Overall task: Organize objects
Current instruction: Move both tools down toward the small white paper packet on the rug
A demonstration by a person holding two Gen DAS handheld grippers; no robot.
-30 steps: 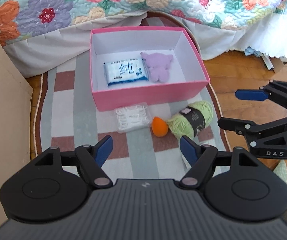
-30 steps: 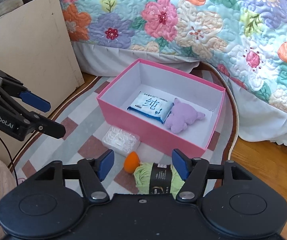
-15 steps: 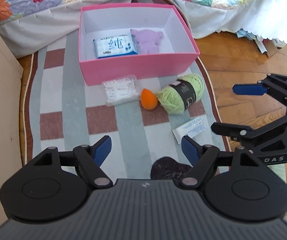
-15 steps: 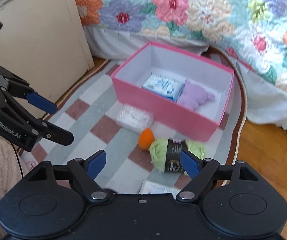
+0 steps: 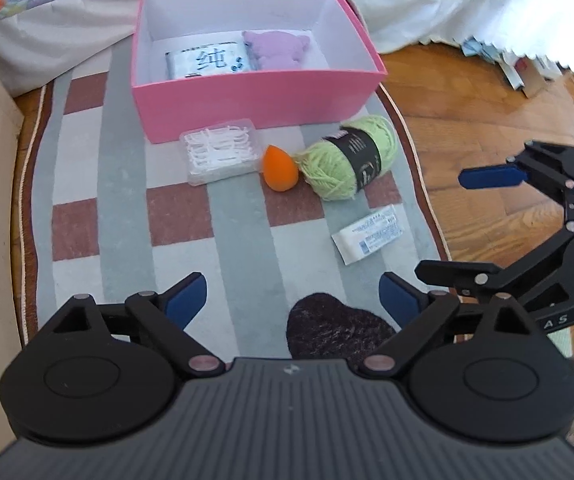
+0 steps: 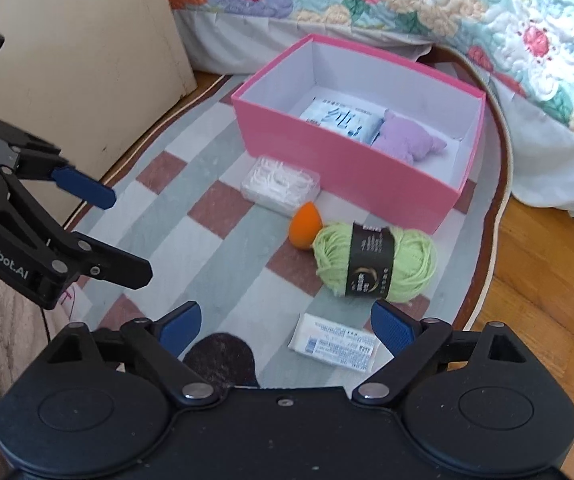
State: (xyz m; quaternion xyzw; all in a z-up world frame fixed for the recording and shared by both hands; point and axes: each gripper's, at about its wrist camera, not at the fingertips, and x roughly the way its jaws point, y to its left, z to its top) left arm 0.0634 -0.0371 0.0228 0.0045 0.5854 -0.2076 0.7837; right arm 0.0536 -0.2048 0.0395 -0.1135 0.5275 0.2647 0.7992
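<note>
A pink box (image 5: 255, 96) (image 6: 343, 176) on the striped rug holds a tissue pack (image 5: 207, 62) and a purple plush (image 5: 277, 50). In front of it lie a clear case of floss picks (image 5: 221, 156) (image 6: 281, 182), an orange sponge (image 5: 279, 168) (image 6: 306, 226), a green yarn ball (image 5: 349, 158) (image 6: 375, 262) and a white packet (image 5: 371, 234) (image 6: 335, 346). A dark fuzzy piece (image 5: 339, 330) (image 6: 219, 356) lies nearest. My left gripper (image 5: 292, 294) (image 6: 123, 236) and right gripper (image 6: 287, 324) (image 5: 453, 224) hover over the rug's near part. Their jaws are opening, touching nothing.
A bed with a floral quilt (image 6: 407, 0) runs behind the box. A beige panel (image 6: 79, 60) stands at the rug's left edge. Wooden floor (image 5: 479, 120) lies to the right, with papers (image 5: 523, 68) under the bed's hem.
Both grippers' fingers have spread wider. Both views have tipped downward and drawn back, so the white packet and the dark fuzzy piece have come into sight.
</note>
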